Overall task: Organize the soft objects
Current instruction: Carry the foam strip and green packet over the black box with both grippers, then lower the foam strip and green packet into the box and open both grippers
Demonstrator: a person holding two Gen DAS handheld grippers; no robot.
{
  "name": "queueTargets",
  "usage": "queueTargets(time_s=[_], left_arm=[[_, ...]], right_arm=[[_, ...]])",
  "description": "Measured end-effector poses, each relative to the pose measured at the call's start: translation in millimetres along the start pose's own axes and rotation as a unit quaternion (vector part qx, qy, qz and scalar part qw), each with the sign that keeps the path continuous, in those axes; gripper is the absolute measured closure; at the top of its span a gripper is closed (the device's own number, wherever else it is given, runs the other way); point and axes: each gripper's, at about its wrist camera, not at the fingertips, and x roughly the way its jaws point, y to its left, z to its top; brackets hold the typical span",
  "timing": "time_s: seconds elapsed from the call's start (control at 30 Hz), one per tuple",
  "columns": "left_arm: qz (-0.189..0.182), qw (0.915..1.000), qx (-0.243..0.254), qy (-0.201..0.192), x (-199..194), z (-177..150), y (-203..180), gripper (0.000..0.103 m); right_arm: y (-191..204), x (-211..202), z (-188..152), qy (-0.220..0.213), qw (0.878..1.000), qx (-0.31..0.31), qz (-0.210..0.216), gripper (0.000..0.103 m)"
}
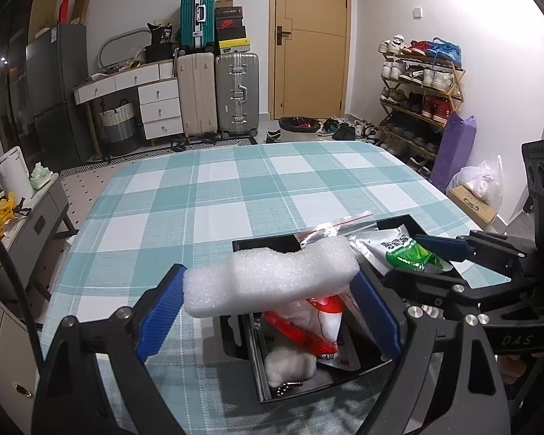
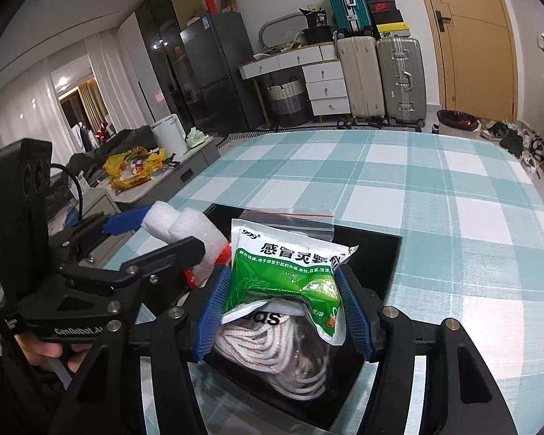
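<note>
the left gripper [image 1: 268, 311] has its blue jaws pinching a long white foam piece [image 1: 272, 279] across its ends, held level above the near left part of the black bin [image 1: 261, 243]. the right gripper [image 2: 281, 311] has its jaws pressed against the two sides of a green and white sachet [image 2: 286, 275], held upright over the same bin; in the left wrist view that sachet [image 1: 404, 252] sits to the right of the foam.

under the foam, inside the bin, lie a white bag with red print [image 1: 313, 320], a fluffy white ball [image 1: 290, 366] at the near end, and a small metal clip, hard to make out. under the sachet the right wrist view shows a clear bag holding a coil of white cord [image 2: 272, 351], and behind the sachet a clear zip bag with a red strip [image 2: 290, 215].

the bin stands on the checked teal and white surface [image 1: 214, 195], at its near right part. far off stand suitcases [image 1: 217, 94] and a shoe rack [image 1: 420, 90].
</note>
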Motion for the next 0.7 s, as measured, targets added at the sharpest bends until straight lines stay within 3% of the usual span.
queueTargets(time_s=[0.1, 0.33, 0.4, 0.47, 0.5, 0.7], left_arm=[[-0.005, 1.0000, 0.000, -0.001, -2, 0, -1, 0.013], [-0.009, 1.0000, -0.004, 0.000, -1, 3, -4, 0.013], [-0.009, 1.0000, -0.005, 0.002, -1, 3, -3, 0.013], [-0.007, 1.0000, -0.003, 0.001, -1, 3, -3, 0.013], [-0.006, 1.0000, -0.003, 0.000, -1, 3, -2, 0.013], [-0.004, 1.0000, 0.000, 0.000, -2, 3, -2, 0.013]], right_arm=[[-2, -4, -1, -0.008, 1.000, -0.012, -0.016, 0.042], [-4, -3, -3, -0.010, 1.000, -0.013, -0.007, 0.040], [-1, -5, -3, -0.011, 1.000, -0.024, -0.006, 0.034], [4, -8, -4, -0.014, 0.999, -0.038, -0.005, 0.017], [7, -11, -5, -0.017, 0.999, -0.048, -0.010, 0.015], [4, -19, -11, -0.015, 0.998, -0.057, -0.030, 0.013]])
